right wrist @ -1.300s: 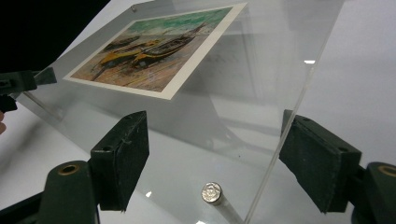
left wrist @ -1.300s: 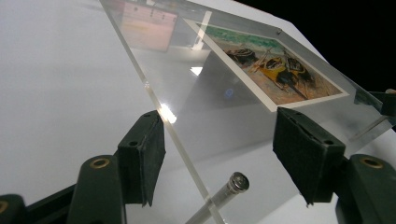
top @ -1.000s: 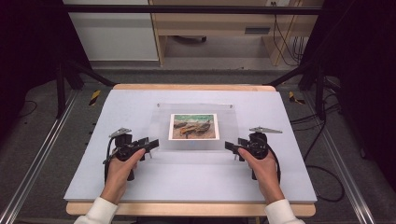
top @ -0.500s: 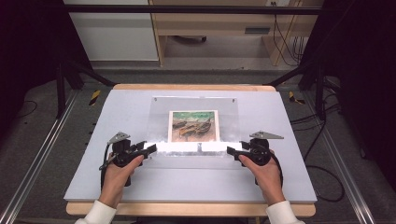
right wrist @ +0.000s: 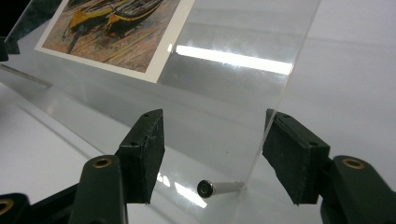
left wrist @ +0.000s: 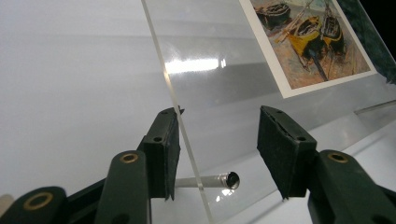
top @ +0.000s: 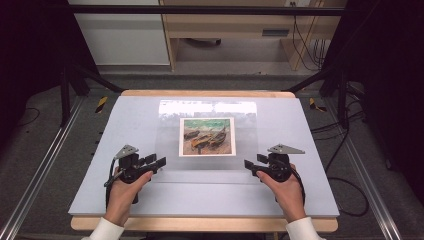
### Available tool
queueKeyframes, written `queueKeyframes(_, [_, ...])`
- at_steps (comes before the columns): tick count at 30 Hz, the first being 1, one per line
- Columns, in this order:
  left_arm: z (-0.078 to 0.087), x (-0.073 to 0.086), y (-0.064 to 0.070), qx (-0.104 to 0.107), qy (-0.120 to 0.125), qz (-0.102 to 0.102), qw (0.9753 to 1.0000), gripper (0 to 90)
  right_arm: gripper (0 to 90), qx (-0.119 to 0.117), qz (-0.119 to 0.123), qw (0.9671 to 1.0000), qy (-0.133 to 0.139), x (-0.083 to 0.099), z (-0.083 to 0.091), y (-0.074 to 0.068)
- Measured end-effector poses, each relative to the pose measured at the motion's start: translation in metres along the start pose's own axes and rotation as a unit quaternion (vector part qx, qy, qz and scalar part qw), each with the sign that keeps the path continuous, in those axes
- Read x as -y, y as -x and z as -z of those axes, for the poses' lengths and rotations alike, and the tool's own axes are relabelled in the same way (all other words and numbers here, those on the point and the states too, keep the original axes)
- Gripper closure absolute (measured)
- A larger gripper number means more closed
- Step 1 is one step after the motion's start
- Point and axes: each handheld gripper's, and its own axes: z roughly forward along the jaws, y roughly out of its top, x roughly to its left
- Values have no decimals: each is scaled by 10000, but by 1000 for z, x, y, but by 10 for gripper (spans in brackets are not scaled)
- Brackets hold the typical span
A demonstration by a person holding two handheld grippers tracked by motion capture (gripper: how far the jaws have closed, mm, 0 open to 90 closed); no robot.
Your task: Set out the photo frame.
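The left gripper (top: 161, 163) sits at the pane's (top: 207, 137) 7 o'clock corner, the right gripper (top: 248, 166) at its 5 o'clock corner. The clear pane lies mid-table (top: 310, 200), tilted up off a second clear sheet (top: 210, 176) beneath it, with a boat print (top: 207, 136) behind it.

In the left gripper view the jaws stand wide apart, and the pane's edge (left wrist: 182, 130) runs just inside one pad (left wrist: 169, 154), touching it or nearly so (the angle makes it hard to say which). A small metal peg (left wrist: 210, 181) sticks out of the pane between the jaws.

In the right gripper view the jaws are likewise wide, straddling the pane's other corner (right wrist: 268, 121), whose edge lies close against one pad (right wrist: 289, 156). A like peg (right wrist: 217, 187) shows there too. Neither gripper clamps anything.
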Motion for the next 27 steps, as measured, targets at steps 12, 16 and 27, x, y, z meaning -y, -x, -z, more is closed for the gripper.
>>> queueKeyframes(12, [8,5,5,-79,4,-68,9999,535,460,131,52,9999,60,9,9,-6])
queueKeyframes(16, [10,7,7,-122,-18,-109,9999,549,478,177,94,9998,69,11,11,-9])
queueKeyframes(27, [13,9,10,-190,-46,-179,9996,565,503,255,137,9995,94,15,14,-12])
